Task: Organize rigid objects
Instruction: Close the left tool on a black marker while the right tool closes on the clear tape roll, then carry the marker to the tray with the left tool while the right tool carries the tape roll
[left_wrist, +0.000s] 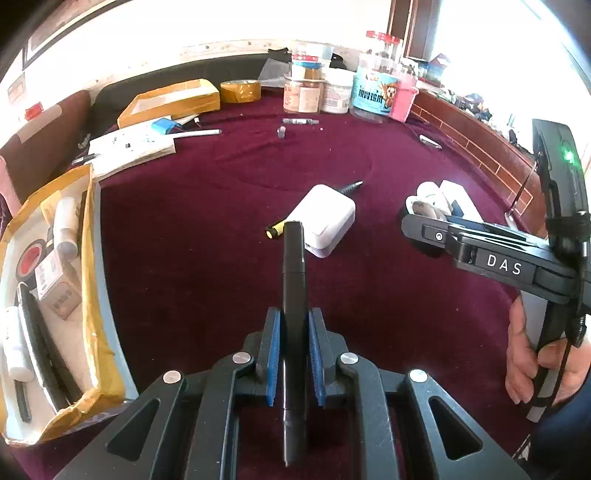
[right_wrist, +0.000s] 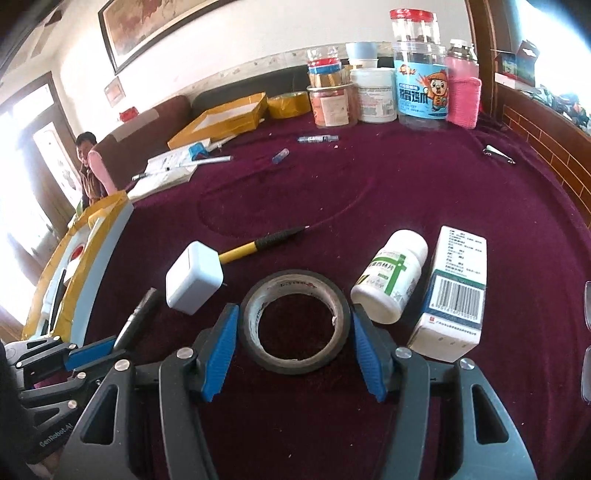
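1. near the middle of the counter (right_wrist: 406, 177), which wears a dark red cloth, the right tool (right_wrist: 291, 317) straddles a roll of black tape (right_wrist: 295, 321) lying flat; its blue pads sit against the roll's two sides, so it looks clamped on the tape, with the roll on the cloth.
2. just right of the tape lie a white pill bottle (right_wrist: 391, 275) on its side and a white carton (right_wrist: 452, 291) with a barcode.
3. left of the tape sits a white plug adapter (right_wrist: 194, 282), with a yellow-and-black screwdriver (right_wrist: 258, 243) beyond it.
4. the left tool (left_wrist: 293, 354) is clenched on a black marker (left_wrist: 293, 280) (pointing away, lifted off the cloth).
5. at the far left edge an open box (left_wrist: 88, 258) wrapped in yellow tape holds small bottles and cartons.
6. jars and tubs (right_wrist: 373, 96) stand along the far side.
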